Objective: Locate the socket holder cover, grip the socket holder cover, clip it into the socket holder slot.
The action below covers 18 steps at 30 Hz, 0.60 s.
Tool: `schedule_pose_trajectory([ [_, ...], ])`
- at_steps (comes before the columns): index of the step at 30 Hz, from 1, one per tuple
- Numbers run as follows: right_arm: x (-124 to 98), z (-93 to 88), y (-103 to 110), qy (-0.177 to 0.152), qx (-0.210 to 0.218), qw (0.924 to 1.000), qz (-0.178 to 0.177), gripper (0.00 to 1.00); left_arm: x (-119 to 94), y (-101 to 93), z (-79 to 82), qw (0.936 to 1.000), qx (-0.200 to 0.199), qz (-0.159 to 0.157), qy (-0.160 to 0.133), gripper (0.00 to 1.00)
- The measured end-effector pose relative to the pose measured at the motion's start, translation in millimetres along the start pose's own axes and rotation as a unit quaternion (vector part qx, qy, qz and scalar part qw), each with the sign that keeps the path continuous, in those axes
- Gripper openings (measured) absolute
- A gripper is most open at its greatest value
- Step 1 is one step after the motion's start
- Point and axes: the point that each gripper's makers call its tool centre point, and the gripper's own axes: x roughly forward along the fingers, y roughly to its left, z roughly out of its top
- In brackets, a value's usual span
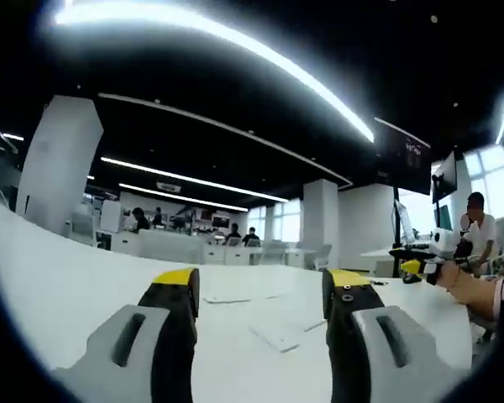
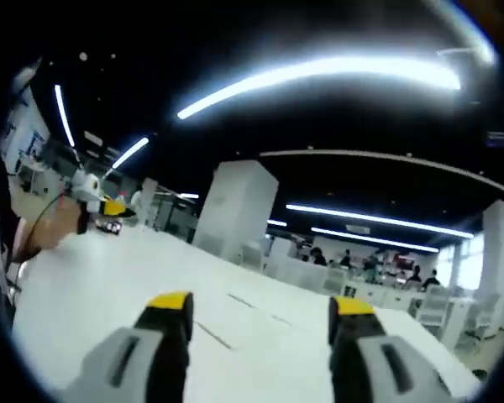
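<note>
White table (image 1: 67, 285) holds flat, indistinct pieces (image 1: 275, 337).

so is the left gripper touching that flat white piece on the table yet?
Apart. In the left gripper view the open left gripper has table showing between its jaws, and the flat white piece lies beyond the tips, clear of both.

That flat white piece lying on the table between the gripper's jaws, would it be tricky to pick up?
Probably. The flat white piece lies low against the smooth white table, so it may slide when nudged. It looks thin, likely light. Whether it bends is hard to judge; the view is blurred.
</note>
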Motion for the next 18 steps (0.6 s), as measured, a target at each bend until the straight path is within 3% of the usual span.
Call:
schedule_pose_trajectory([
  [3,-12,-0.3,8,-0.023,0.004,0.9997,-0.004,0.71,-2,9.3,-5.6,0.9999,0.003,0.010,0.006,0.68],
  [4,-15,-4.8,10,-0.021,0.003,0.9998,-0.007,0.72,-2,10.4,-6.3,0.9999,0.007,0.012,0.010,0.70],
  [5,-17,-12.0,8,-0.013,-0.003,0.9996,-0.024,0.74,-1,13.0,0.8,0.9997,0.007,0.017,-0.017,0.72],
  [6,-17,-17.8,5,0.000,-0.023,0.9993,-0.031,0.75,-1,13.9,2.1,0.9996,0.000,0.018,-0.023,0.74],
  [8,-16,-27.7,-1,0.010,-0.002,0.9989,-0.045,0.76,0,15.4,0.2,0.9995,0.002,0.023,-0.020,0.79],
  [12,-19,-27.1,-5,0.000,0.013,0.9985,-0.054,0.80,2,13.7,-0.3,0.9991,0.022,0.030,-0.022,0.80],
  [15,-20,-22.1,-7,-0.015,-0.004,0.9979,-0.063,0.81,2,10.0,0.1,0.9988,0.030,0.030,-0.024,0.80],
  [18,-16,-28.8,-9,-0.002,0.007,0.9979,-0.065,0.81,3,4.7,3.2,0.9988,0.023,0.024,-0.036,0.81],
])
